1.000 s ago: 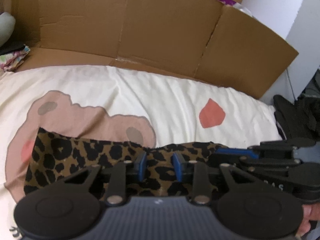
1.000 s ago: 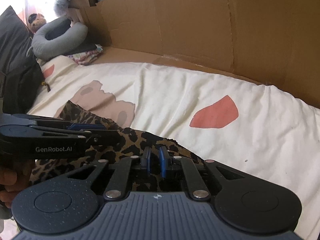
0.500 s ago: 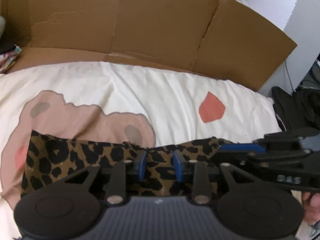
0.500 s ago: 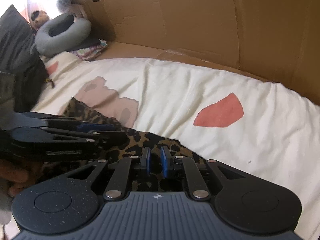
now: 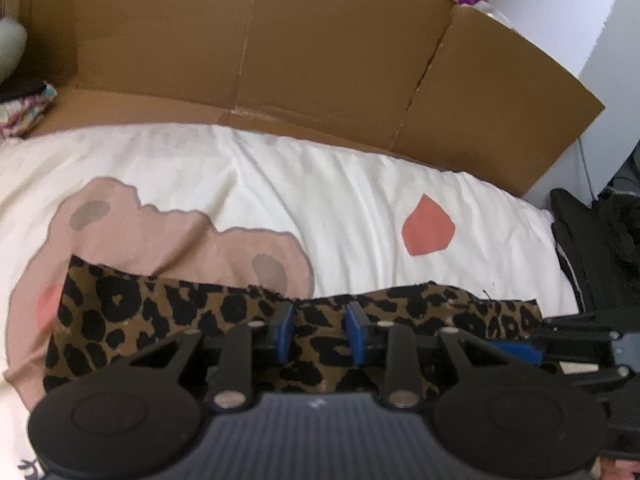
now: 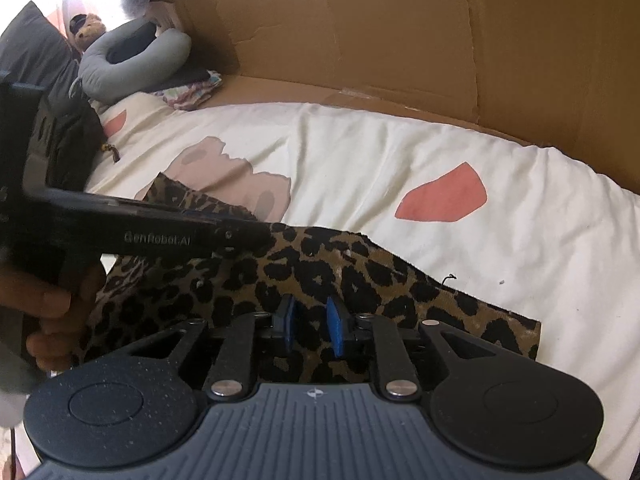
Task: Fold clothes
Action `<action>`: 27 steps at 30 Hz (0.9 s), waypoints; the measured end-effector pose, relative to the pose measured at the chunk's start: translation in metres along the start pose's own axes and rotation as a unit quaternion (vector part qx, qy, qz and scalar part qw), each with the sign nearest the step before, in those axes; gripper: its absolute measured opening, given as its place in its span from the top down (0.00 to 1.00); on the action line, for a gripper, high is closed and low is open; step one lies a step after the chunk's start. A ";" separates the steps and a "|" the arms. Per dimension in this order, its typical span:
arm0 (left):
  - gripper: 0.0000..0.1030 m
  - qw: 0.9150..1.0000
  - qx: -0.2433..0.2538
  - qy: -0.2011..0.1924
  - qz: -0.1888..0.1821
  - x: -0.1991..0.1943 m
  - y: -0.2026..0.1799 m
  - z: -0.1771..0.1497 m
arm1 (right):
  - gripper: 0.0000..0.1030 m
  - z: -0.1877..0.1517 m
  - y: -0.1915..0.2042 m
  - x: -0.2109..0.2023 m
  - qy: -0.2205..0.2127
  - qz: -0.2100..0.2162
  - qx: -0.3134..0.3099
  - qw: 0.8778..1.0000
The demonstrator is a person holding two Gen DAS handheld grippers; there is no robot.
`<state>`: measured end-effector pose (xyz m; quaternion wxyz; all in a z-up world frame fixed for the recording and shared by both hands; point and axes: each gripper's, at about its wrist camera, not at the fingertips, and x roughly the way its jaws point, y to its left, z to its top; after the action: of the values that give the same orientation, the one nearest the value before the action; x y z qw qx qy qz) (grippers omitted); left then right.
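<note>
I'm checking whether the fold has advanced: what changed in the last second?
The right gripper opened a little over the leopard-print cloth, whose far edge now lies further up the bed sheet. The left gripper kept its gap; the cardboard stayed put.

The only lettering that reads is "GenRobot.AI", printed pale on the black side of the left gripper [image 6: 236,236], which reaches in from the left edge of the right wrist view, about mid-height. Its print is a bit blurred but legible. In the lower middle of that frame, a small compass-like mark sits on the ribbed body of the right gripper [image 6: 310,322].
</note>
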<state>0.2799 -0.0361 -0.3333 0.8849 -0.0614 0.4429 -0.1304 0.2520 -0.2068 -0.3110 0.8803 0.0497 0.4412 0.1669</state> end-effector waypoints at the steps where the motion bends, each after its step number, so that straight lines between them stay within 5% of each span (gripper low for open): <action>1: 0.70 1.000 0.002 -0.002 0.004 -0.002 -0.002 0.000 | 0.77 0.000 0.000 -0.001 -0.001 -0.001 0.000 1.000; 11: 0.70 0.999 -0.017 -0.026 -0.023 -0.034 -0.013 -0.008 | 0.67 -0.001 0.017 -0.019 -0.025 -0.007 -0.012 1.000; 27: 0.68 1.000 -0.021 -0.009 0.014 -0.013 -0.002 -0.014 | 0.49 -0.055 0.010 -0.040 -0.005 -0.031 -0.054 0.998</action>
<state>0.2608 -0.0339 -0.3314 0.8892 -0.0751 0.4382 -0.1079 0.1839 -0.2140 -0.3115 0.8889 -0.0105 0.4282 0.1628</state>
